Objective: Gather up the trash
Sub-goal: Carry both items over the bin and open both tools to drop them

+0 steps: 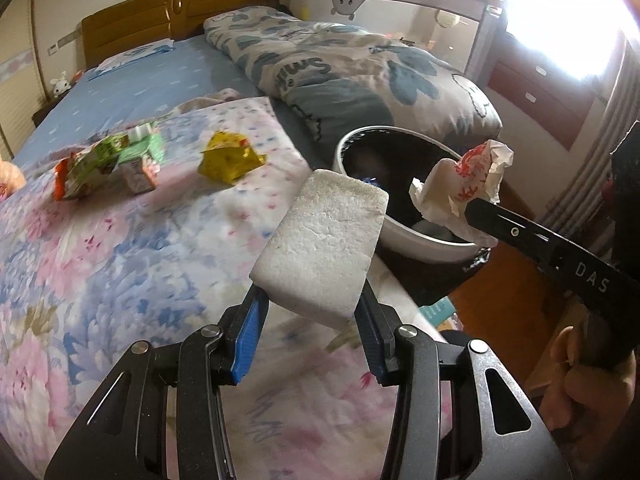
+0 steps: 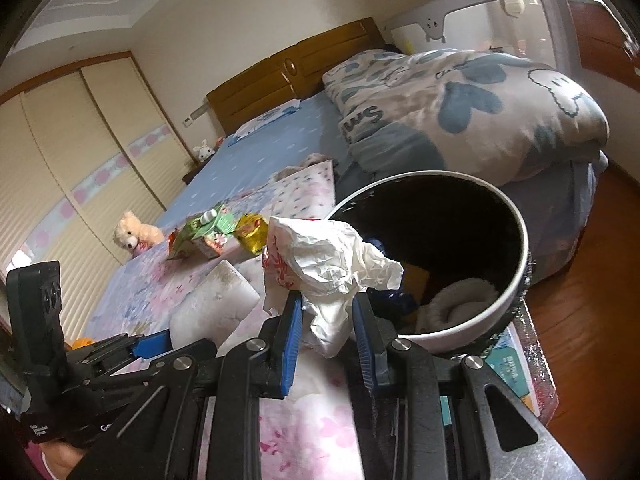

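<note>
The left gripper (image 1: 312, 308) clamps a white foam block (image 1: 324, 240) and the right gripper (image 2: 328, 320) clamps crumpled paper (image 2: 332, 264), both near the bin (image 2: 516, 216). Beyond the bin, a green wrapper (image 1: 116, 160) and a yellow wrapper (image 1: 228, 156) remain on the bed (image 1: 120, 264).

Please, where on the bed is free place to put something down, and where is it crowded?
Free: the floral blanket between the left hand-held gripper and the green wrappers; also the blue sheet toward the headboard. Crowded: around the yellow wrapper and trash bin.
</note>
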`<state>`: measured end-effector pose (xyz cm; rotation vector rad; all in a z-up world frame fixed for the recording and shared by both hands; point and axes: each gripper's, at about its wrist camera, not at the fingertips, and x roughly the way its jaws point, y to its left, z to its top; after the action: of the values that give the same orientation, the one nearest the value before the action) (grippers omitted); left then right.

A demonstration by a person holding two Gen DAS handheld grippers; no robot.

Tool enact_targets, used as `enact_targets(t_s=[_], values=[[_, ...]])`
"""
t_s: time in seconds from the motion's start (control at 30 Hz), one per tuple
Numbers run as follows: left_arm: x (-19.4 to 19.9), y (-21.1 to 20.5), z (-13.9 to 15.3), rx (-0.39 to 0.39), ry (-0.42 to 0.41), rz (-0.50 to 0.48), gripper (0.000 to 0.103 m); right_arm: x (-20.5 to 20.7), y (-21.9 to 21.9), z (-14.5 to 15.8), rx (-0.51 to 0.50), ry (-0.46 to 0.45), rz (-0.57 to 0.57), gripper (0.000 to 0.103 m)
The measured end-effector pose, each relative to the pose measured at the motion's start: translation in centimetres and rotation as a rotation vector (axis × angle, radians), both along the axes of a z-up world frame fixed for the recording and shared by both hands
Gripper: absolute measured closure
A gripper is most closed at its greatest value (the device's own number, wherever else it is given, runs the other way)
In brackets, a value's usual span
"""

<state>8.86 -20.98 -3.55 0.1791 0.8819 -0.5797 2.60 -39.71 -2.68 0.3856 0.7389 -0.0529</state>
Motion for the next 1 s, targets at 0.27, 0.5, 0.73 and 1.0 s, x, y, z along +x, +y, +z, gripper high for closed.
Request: enact_targets(t_s=[0.27,0.5,0.73,1.0], values=[[0.4,-2.2,0.5,-0.001,-0.008,-0.016,0.06,-0.1,-1.4,0.4,-0.01,-0.007,-0.018,0.077],[0.4,-3.6,0.6,0.007,-0.018,-0.039,0.06,0.1,-2.2,0.3,-0.017,-0.001,-0.026,0.077],[0.8,-4.3,0.7,0.011,-0.021,-0.047,0.06,0.8,-3.4,0.0,-0.015,0.019,-0.034,0.077],[1.9,-6.1,0.9,0.01,-0.016,-0.056,0.06,1.6,-4.5,-0.3,-0.018,0.041,-0.038,0.077]])
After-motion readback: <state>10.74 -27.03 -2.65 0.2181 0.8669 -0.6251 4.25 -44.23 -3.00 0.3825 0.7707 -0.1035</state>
